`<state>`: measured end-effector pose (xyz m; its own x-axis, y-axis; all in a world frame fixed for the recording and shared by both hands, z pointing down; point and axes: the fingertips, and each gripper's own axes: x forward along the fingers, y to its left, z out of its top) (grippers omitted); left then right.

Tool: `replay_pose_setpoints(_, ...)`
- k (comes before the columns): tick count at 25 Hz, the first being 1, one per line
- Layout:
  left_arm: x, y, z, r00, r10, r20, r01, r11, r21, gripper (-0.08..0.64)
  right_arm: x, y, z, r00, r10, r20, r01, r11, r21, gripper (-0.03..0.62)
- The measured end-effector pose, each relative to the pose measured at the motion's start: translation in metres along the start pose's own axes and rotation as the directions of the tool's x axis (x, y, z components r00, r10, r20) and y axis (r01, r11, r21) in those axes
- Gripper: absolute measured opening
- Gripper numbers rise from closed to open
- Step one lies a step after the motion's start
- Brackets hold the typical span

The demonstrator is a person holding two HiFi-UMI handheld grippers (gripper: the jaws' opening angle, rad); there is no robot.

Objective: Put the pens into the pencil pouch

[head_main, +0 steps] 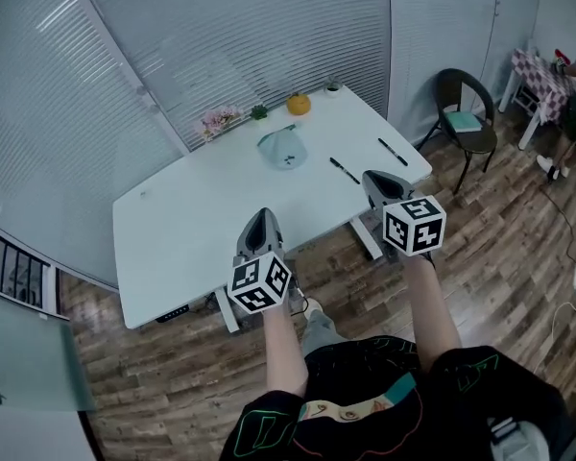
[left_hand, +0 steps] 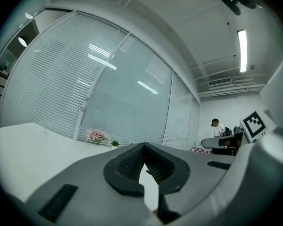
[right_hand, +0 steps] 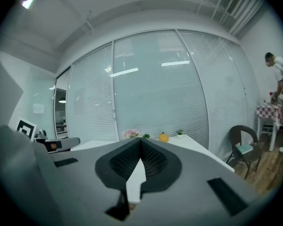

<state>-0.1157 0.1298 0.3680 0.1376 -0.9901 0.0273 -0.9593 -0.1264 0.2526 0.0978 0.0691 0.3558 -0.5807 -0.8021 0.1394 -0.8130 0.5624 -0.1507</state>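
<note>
Left gripper [head_main: 260, 213], right gripper [head_main: 376, 177] closed, empty; table [head_main: 187, 224] beyond bears pens [head_main: 345, 170], pouch [head_main: 284, 148].

No legible text, labels or numbers visible, seemingly.

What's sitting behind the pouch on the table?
Along the far edge: pink flowers, a small green plant, an orange ornament and a little pot. Inside the pouch cannot be seen.
</note>
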Motion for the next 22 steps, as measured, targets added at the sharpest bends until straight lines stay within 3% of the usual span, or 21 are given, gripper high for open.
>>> replay_pose_setpoints(3,0.032,0.015,0.001,1.0,-0.016,-0.02,0.016,1.0,-0.006,-0.005,0.032,-0.014,-0.001,1.0,-0.024,-0.015,0.025,0.999,0.036,0.002)
replay_pose_setpoints(12,0.113,0.095,-0.014,0.995,0.003,-0.1,-0.012,0.996,-0.09,-0.005,0.161,0.004,-0.031,0.989,0.05,-0.137,-0.045,0.998,0.039,0.002)
replay_pose_setpoints(18,0.151,0.155,-0.008,0.995,0.044,-0.089,-0.055,0.991,-0.12,-0.005,0.225,-0.002,-0.013,0.994,0.026,-0.11,-0.024,1.0,0.013,0.002)
replay_pose_setpoints(22,0.176,0.185,-0.005,0.995,0.06,-0.085,-0.071,0.988,-0.139,-0.005,0.269,0.01,-0.006,0.989,0.05,-0.139,-0.055,0.998,-0.034,0.002)
